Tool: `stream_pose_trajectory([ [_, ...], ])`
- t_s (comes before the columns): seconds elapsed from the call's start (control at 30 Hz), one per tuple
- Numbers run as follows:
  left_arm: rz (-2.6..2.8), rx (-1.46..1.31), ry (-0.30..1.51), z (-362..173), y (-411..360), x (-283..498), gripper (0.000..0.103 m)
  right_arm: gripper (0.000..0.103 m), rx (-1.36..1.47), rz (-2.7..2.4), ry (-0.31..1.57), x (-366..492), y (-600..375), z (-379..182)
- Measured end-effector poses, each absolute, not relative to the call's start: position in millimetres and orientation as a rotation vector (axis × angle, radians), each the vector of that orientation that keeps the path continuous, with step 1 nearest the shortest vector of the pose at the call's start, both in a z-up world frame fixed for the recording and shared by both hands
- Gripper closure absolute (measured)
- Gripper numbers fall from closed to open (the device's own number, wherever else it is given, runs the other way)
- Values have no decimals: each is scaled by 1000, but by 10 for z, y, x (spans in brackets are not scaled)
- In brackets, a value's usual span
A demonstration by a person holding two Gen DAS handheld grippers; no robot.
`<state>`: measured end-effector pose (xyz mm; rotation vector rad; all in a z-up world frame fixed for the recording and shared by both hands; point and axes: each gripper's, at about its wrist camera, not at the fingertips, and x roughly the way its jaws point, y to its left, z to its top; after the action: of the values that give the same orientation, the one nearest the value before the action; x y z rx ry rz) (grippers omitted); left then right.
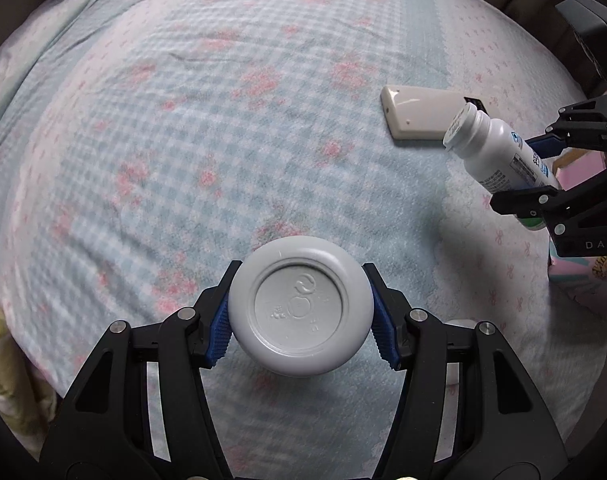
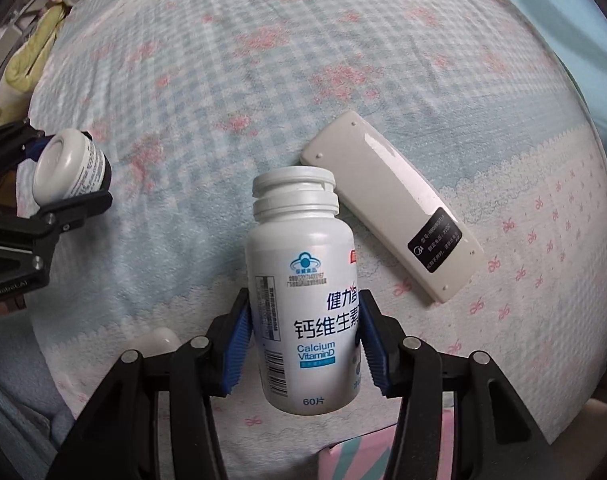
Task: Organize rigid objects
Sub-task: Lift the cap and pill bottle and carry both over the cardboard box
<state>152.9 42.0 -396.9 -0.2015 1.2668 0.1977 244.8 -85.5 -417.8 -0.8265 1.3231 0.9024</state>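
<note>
My left gripper point(image 1: 301, 314) is shut on a small grey-white jar point(image 1: 301, 306), its round base facing the camera, held above the bed. The jar and that gripper also show in the right wrist view point(image 2: 69, 168) at the left edge. My right gripper point(image 2: 303, 344) is shut on a white Calcium Vitamin D bottle point(image 2: 299, 292), cap pointing away. In the left wrist view the bottle point(image 1: 495, 150) is held tilted at the right. A beige remote control point(image 2: 391, 216) lies face down on the bed just beyond the bottle; it also shows in the left wrist view point(image 1: 419, 114).
A blue-checked bedsheet with pink flowers point(image 1: 223, 120) covers the bed. A pink and teal box point(image 1: 575, 264) sits at the bed's right edge, also low in the right wrist view point(image 2: 383, 456). A small white object point(image 2: 155, 340) lies near my right gripper. Yellow-green bedding point(image 2: 27, 68) is far left.
</note>
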Motion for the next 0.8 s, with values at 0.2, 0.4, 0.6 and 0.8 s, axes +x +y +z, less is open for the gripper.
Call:
stream_pose_trajectory([
  [0.2, 158, -175, 1222, -3546, 387, 1498, 49, 56, -597, 844, 1348, 2327, -986, -3758],
  [0.4, 64, -111, 1191, -3034, 216, 1561, 49, 56, -368, 765, 1345, 2240, -1281, -3226],
  [0.6, -68, 6, 1156, -2524, -166, 1720, 49, 56, -147, 659, 1316, 2247, -1757, -2572],
  [0.8, -202, 88, 1126, -2192, -710, 2005, 49, 56, 29, 485, 1271, 2319, -2463, -2130],
])
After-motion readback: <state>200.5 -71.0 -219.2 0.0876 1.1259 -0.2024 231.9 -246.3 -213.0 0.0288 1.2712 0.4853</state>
